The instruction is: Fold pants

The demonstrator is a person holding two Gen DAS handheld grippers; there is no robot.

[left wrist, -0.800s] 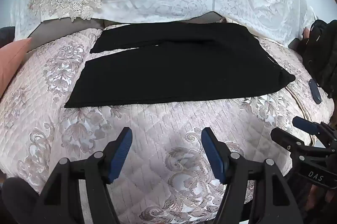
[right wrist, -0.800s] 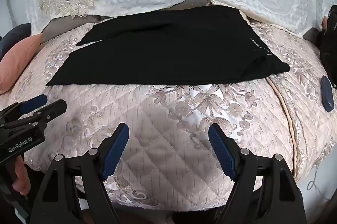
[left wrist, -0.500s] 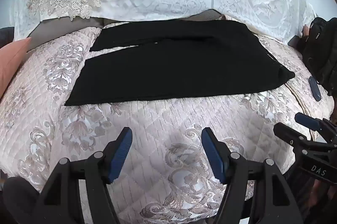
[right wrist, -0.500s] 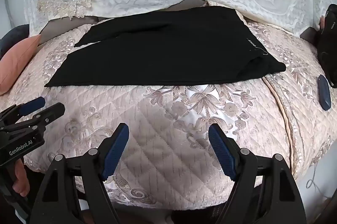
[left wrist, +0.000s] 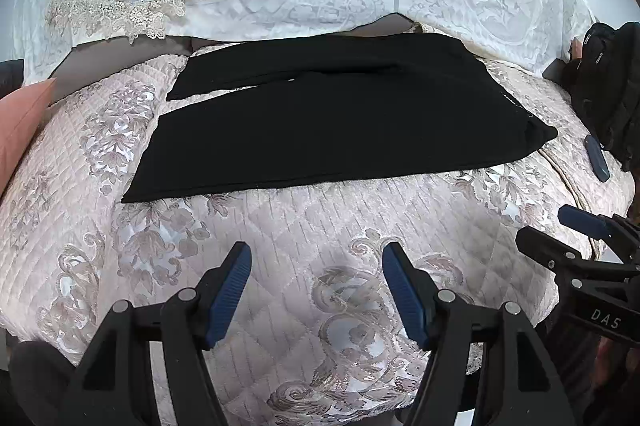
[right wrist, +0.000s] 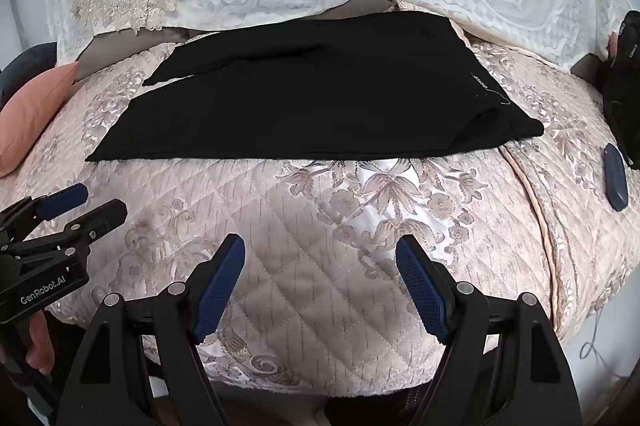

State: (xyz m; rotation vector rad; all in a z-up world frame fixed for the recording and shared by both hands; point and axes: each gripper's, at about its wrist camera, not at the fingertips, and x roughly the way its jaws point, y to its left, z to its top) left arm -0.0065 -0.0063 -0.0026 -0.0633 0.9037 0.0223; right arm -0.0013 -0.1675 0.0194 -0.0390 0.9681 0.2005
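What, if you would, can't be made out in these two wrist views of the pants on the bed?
- Pants: all-black cloth hides seams and layers, both views.
- Waistband label: lettering too small, right wrist view.
- Dark bag: cut off by the right edge, both views.
- Blue object: too small to identify.

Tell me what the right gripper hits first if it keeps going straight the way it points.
Most likely the quilted pink floral bedspread: the open right gripper is angled down at bare quilt, short of the flat black pants. Nothing lies between, though depth is unclear.
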